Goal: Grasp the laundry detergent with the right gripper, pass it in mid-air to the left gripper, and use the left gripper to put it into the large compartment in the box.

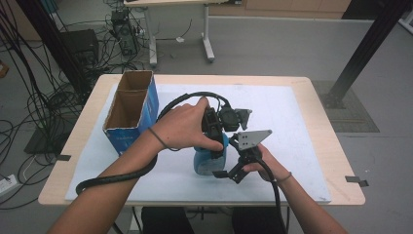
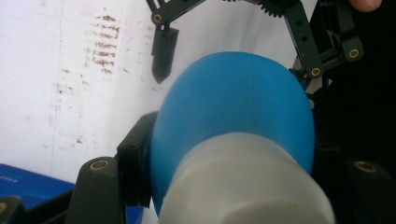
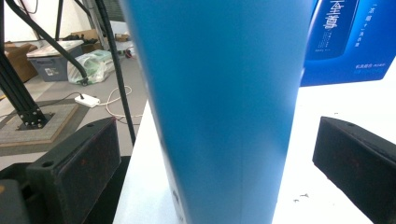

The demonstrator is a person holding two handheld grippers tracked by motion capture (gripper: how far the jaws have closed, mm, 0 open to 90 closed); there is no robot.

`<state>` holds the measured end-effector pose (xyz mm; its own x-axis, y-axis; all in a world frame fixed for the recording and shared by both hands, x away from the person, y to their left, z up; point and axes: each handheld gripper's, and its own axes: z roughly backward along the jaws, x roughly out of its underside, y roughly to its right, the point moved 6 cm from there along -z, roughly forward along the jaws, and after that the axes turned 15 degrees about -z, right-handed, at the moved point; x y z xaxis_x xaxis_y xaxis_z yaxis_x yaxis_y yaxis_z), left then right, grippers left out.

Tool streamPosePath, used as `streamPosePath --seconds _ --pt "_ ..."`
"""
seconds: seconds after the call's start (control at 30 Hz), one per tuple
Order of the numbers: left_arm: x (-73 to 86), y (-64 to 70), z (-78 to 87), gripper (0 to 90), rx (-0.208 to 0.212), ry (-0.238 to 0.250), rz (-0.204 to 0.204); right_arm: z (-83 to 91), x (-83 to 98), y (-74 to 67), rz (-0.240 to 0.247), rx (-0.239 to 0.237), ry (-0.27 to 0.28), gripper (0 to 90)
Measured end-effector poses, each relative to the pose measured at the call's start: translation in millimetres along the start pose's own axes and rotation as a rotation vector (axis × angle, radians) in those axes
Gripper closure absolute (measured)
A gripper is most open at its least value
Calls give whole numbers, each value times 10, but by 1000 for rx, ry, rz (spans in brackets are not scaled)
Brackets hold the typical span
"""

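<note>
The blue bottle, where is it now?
In the high view, the blue bottle stands near the table's front centre, between both grippers, right of the cardboard box.

Left gripper (image 1: 214,151) pointing down, jaws clamped; right gripper (image 1: 228,174) just beside it, jaws apart.

Looking along my right claw, I can read print only on the blue carton (image 3: 355,42) standing behind the blue bottle (image 3: 219,107): large white Chinese characters run down a darker panel pictured on its side, and I make out "全尊" among them. Below those characters is a line of smaller white print, and lower on the carton's face another short white line, both too small for me to read. From above, the same carton (image 1: 130,131), left of the bottle (image 1: 208,158), carries pale lettering near its base that is too blurred to read
</note>
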<state>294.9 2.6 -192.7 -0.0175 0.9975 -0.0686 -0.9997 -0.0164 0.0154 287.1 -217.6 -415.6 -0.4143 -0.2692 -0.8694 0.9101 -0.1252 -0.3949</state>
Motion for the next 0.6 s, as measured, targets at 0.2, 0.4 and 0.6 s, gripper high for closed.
streamPosePath --seconds 0.2,0.4,0.6 --pt "34 -29 70 367 -11 19 31 28 18 9 -6 8 -3 7" --pt "67 -82 195 367 -1 41 66 42 39 23 -15 17 -3 7" --pt "82 -69 337 368 -9 58 95 61 62 34 -23 25 2 7"
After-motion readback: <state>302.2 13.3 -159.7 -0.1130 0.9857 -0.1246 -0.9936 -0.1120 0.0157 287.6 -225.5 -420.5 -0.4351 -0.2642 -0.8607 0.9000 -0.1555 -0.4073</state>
